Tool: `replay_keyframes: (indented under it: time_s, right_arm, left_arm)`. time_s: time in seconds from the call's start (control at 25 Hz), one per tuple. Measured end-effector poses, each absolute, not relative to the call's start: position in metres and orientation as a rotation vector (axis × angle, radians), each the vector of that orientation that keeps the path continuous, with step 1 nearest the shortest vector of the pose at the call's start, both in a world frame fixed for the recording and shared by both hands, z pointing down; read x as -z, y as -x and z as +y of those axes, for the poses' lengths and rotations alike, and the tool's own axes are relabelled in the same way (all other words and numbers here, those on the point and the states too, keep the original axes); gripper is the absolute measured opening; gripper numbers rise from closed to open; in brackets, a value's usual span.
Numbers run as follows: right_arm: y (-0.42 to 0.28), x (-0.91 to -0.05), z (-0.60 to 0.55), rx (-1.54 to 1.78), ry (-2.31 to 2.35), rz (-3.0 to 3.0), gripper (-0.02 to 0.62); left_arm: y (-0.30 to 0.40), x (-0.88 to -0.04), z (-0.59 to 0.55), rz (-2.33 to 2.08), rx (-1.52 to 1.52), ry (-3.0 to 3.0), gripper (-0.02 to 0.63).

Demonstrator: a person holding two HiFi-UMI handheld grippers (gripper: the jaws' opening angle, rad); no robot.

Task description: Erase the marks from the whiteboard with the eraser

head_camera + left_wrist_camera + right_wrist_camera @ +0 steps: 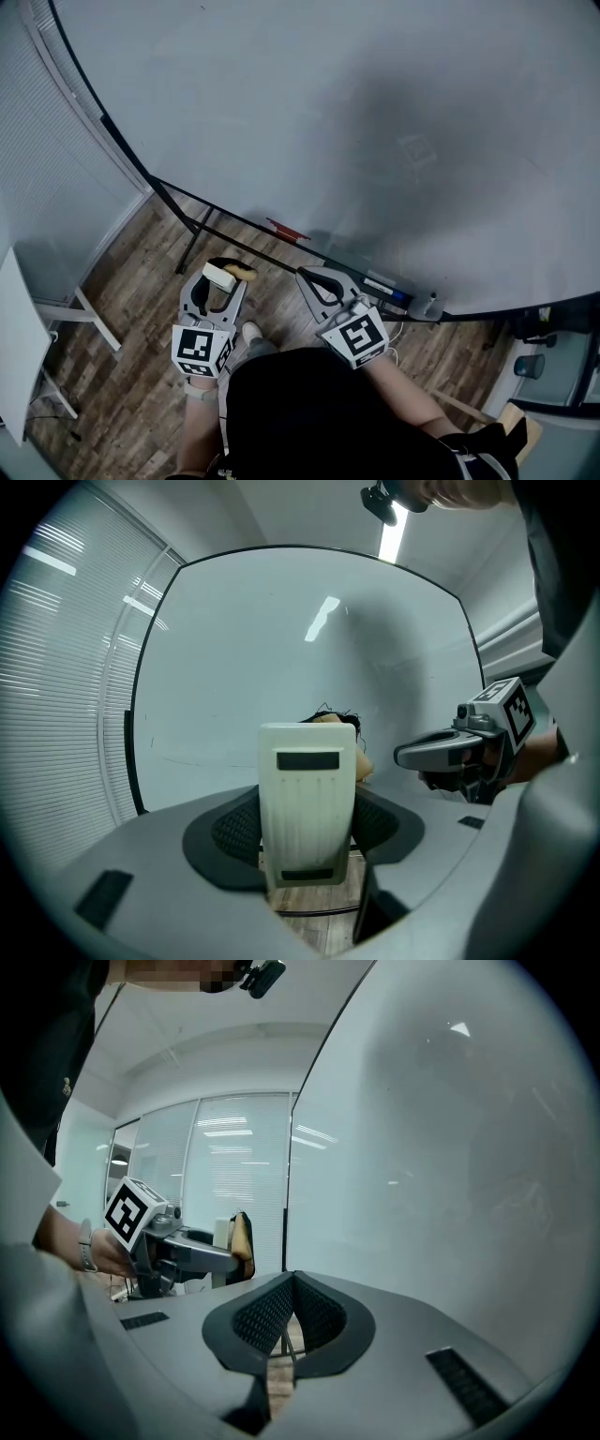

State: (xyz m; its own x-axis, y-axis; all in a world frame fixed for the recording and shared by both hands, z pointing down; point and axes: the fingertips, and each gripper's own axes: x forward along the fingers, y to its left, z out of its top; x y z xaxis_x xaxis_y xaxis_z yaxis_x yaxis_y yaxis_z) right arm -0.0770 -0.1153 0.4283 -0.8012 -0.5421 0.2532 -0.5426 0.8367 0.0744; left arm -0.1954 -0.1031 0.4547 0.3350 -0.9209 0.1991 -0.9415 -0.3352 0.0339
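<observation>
The whiteboard (309, 103) fills the upper head view, and faint grey marks (417, 150) show at its centre right. My left gripper (223, 281) hangs low over the floor, shut on a cream eraser (228, 273) with a tan felt side. In the left gripper view the eraser (307, 789) stands upright between the jaws, facing the whiteboard (281, 667). My right gripper (309, 277) is beside it near the board's tray, shut with nothing in it; its pads meet in the right gripper view (292, 1309). Each gripper shows in the other's view: right gripper (450, 752), left gripper (183, 1251).
The board's tray (375, 281) carries markers, a small bottle (431, 305) and a red item (286, 230). The black stand legs (192, 234) reach onto the wood floor. A white table (19, 337) stands at the left. Window blinds (56, 667) lie left of the board.
</observation>
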Motion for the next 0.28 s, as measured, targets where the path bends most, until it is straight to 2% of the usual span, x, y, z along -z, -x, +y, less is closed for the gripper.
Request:
replay_keyframes:
  time_s: [0.28]
  right_arm:
    - [0.0768, -0.4315, -0.1159, 0.005, -0.820, -2.746, 0.026]
  left_arm:
    - [0.1936, -0.4562, -0.1039, -1.713, -0.220, -2.453, 0.265]
